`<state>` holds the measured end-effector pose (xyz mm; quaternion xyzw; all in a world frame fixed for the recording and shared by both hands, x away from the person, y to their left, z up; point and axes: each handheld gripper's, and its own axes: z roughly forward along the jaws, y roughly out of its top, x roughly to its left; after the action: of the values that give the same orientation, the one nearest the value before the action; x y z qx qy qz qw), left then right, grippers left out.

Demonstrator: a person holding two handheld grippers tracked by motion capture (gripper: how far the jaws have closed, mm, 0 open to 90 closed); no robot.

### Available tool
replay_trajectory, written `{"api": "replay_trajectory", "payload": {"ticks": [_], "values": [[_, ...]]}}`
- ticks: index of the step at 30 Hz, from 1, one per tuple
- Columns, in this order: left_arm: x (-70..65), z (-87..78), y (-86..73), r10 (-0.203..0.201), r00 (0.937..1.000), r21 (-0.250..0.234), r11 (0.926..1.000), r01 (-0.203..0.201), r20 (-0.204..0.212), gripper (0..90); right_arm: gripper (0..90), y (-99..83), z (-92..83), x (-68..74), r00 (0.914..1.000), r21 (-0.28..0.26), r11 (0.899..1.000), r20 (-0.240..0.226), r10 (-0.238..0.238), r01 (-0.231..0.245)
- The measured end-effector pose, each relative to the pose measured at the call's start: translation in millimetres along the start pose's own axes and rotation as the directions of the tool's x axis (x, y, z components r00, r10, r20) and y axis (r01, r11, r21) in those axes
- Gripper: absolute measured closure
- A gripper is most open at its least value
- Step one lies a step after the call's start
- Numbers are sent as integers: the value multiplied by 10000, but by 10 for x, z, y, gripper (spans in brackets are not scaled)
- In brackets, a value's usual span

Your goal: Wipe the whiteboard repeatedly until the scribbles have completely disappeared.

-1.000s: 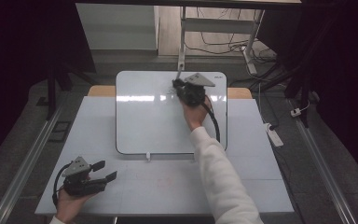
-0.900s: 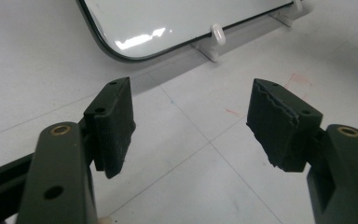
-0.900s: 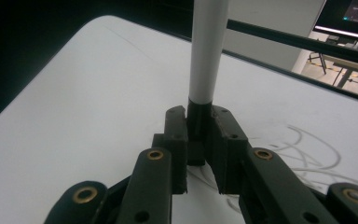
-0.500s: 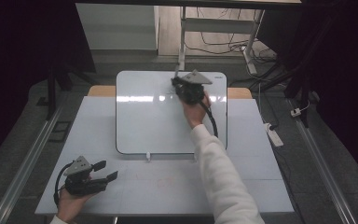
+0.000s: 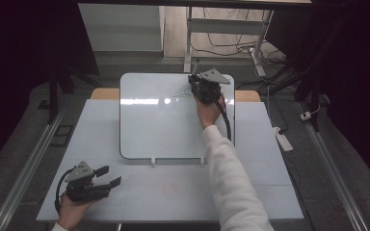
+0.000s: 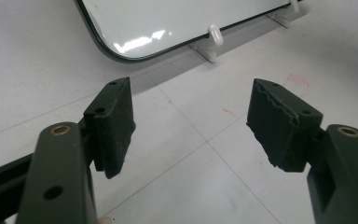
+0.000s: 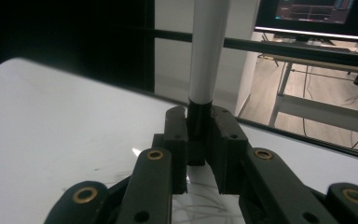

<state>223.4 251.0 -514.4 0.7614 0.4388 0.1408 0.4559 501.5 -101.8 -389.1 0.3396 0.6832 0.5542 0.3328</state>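
Note:
A white whiteboard (image 5: 164, 120) lies flat on the table (image 5: 197, 192). Near the board's far right corner, my right gripper (image 5: 195, 83) is shut on a marker (image 5: 196, 65). In the right gripper view the marker (image 7: 208, 51) stands upright, white-barrelled with a black lower end clamped between the jaws (image 7: 198, 116), over the whiteboard (image 7: 51, 121). Faint scribbled lines (image 5: 180, 91) mark the board by the gripper. My left gripper (image 5: 110, 175) rests at the table's front left, open with nothing between its pads (image 6: 191, 121). The whiteboard's near edge (image 6: 168, 18) lies ahead of it.
Two small white feet (image 5: 153, 162) stick out at the board's near edge. Faint red marks (image 6: 298, 79) stain the table. A power strip (image 5: 282, 139) lies on the floor to the right. Desk legs and cables stand beyond the table, and a monitor (image 7: 317, 16) glows there.
My right gripper has shifted slightly toward the board's far right corner with the marker in it. The left gripper has stayed put.

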Motion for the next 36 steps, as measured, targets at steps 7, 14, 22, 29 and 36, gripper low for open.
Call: {"api": "replay_trajectory", "payload": {"ticks": [7,14,22,29,36], "values": [[-5,3,-7,67,10000,63,10000,-67,-3,319,775,-110,5,210,9932,104,9954,-692,-938,948],[15,24,5,24,10000,66,10000,-25,17,320,775,-126,-29,112,9905,142,9982,-1260,-556,578],[8,5,9,31,10000,-22,10000,-31,17,320,775,-116,-142,-123,9994,-246,9991,105,341,-339],[-16,0,6,80,10000,-36,10000,-80,35,320,776,-172,-222,-169,9991,-311,9993,379,209,-197],[-2,5,9,62,10000,-50,10000,-62,-5,321,775,-180,-200,-103,9990,-263,9987,-7,-443,442]]}}
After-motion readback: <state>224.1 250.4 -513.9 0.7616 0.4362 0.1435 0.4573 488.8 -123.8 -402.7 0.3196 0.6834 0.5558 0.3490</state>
